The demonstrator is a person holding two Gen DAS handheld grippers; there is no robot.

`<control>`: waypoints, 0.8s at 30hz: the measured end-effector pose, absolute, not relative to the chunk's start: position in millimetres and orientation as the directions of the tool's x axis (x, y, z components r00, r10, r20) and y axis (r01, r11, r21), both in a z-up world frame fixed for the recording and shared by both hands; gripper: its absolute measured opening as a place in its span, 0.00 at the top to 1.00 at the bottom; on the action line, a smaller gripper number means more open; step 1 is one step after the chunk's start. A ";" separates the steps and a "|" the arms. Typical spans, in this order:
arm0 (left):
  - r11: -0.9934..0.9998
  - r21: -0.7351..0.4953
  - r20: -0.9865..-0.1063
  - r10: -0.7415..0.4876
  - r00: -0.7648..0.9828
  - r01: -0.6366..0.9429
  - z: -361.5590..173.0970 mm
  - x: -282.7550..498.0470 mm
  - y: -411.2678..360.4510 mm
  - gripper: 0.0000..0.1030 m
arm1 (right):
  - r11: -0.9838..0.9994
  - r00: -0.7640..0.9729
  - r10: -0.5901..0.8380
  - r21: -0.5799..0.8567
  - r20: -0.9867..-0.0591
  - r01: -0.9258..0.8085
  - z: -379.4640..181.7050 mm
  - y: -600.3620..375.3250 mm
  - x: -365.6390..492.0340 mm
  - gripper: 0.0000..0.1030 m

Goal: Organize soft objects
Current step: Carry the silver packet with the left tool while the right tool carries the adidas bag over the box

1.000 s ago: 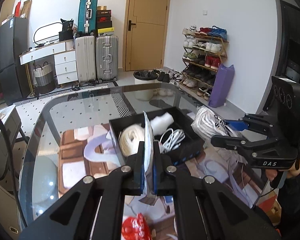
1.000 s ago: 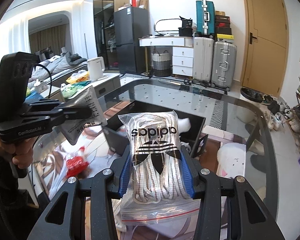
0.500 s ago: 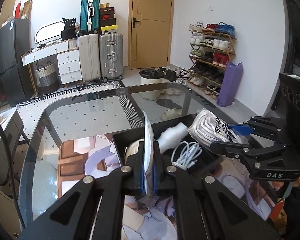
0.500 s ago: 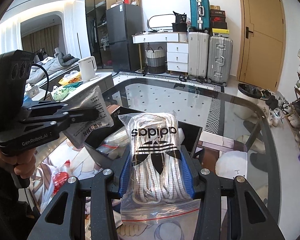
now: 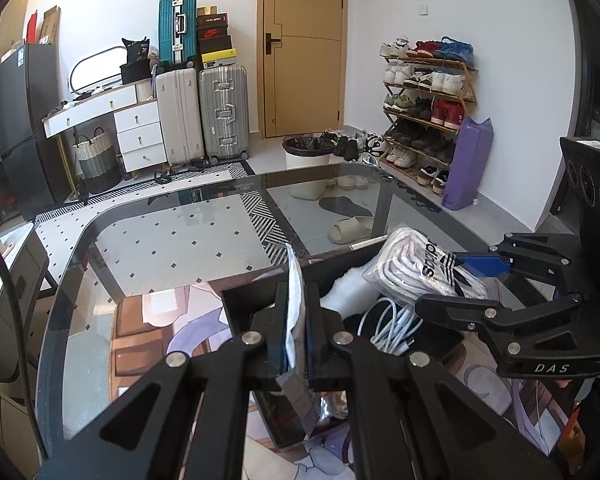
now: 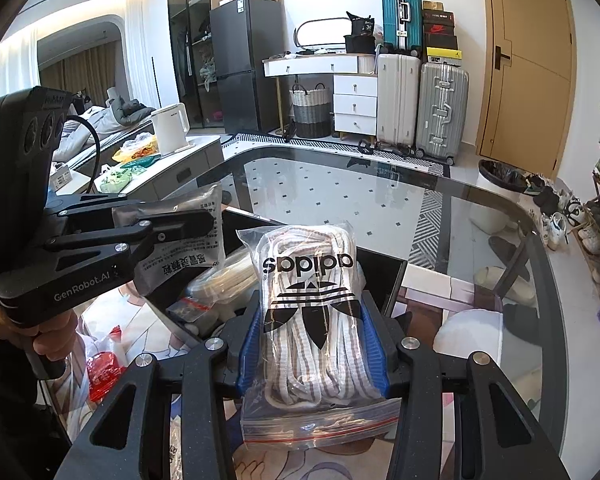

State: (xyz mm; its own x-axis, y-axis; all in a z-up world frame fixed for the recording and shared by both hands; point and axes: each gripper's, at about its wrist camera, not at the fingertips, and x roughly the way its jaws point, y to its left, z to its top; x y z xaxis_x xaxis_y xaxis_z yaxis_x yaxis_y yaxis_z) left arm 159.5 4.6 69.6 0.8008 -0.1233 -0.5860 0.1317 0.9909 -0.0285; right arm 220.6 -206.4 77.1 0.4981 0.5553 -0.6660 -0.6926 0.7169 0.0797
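My left gripper [image 5: 296, 312] is shut on a flat grey sachet [image 5: 294, 304] with printed text, also seen in the right wrist view [image 6: 188, 248], held over the black storage box [image 5: 252, 292]. My right gripper [image 6: 310, 320] is shut on a clear adidas bag of white laces [image 6: 312, 320], held above the box's right side [image 5: 416, 268]. The box [image 6: 384, 276] holds a white cable coil [image 5: 388, 320], a white soft roll [image 5: 348, 292] and a bagged cream bundle [image 6: 224, 276].
The box stands on a glass table [image 5: 160, 240] with a printed mat [image 5: 148, 332] under it. A red packet [image 6: 102, 368] lies on the mat at the near left. Beyond are suitcases [image 5: 200, 116], a shoe rack [image 5: 428, 108] and a bin [image 5: 306, 160].
Both grippers have moved forward toward the box with their loads. The sachet and the lace bag now hang over the box's contents.
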 end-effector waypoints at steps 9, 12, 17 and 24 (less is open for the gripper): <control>0.990 0.000 -0.594 -0.113 0.796 0.141 63.2 172.6 2.3 0.97 | 0.713 0.491 0.551 0.075 -0.675 -0.697 71.9 -197.4 234.7 0.57; 0.988 0.005 -0.608 -0.119 0.785 0.154 57.4 174.6 -1.6 0.97 | 0.707 0.487 0.548 0.065 -0.681 -0.704 68.5 -193.4 236.2 0.57; 0.984 0.000 -0.623 -0.140 0.770 0.179 52.6 174.7 -6.2 0.93 | 0.692 0.481 0.545 0.044 -0.686 -0.721 64.7 -187.2 237.3 0.57; 0.980 -0.039 -0.646 -0.172 0.744 0.193 47.9 172.0 -4.5 0.80 | 0.693 0.491 0.537 0.027 -0.687 -0.721 64.2 -186.2 235.6 0.57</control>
